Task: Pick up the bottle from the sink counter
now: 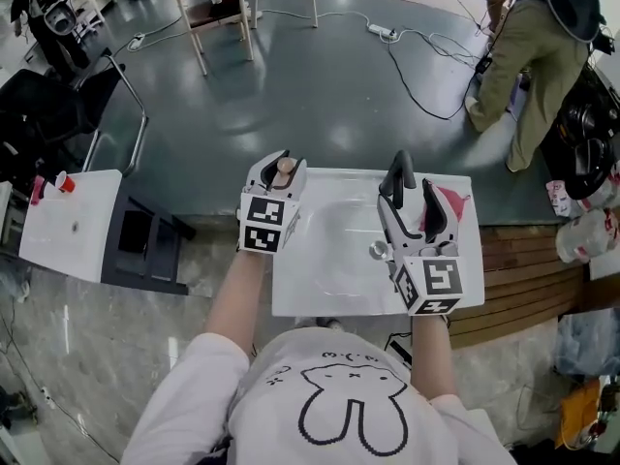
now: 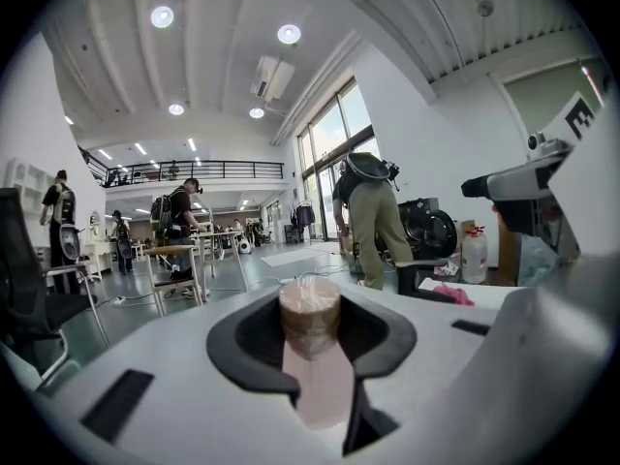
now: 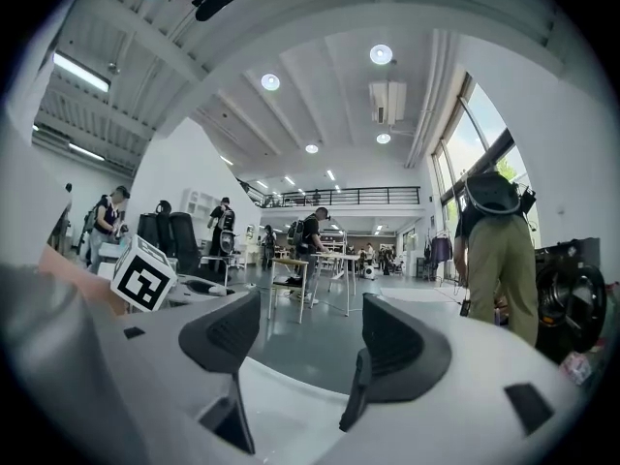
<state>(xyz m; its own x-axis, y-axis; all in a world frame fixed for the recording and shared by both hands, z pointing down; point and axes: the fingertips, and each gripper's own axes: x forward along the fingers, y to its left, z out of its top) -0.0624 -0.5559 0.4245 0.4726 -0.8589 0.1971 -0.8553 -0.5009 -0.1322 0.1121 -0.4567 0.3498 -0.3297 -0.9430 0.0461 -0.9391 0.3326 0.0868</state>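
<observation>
My left gripper (image 1: 281,166) is shut on a small pale-pink bottle (image 2: 313,356) with a brownish round cap (image 1: 285,167); the bottle lies along the jaws, its cap end pointing away from me. It hangs above the left end of the white sink counter (image 1: 310,294). In the left gripper view the dark pads (image 2: 246,338) clasp the cap (image 2: 310,310) on both sides. My right gripper (image 1: 415,194) stands open over the counter's right part, with nothing between its dark fingers (image 3: 231,341).
A pink cloth (image 1: 451,204) lies on the counter's far right corner. A white side table (image 1: 58,223) with a small red cup (image 1: 64,182) stands to the left. A person in olive trousers (image 1: 523,61) bends by a machine at the far right. Cables (image 1: 417,56) cross the floor.
</observation>
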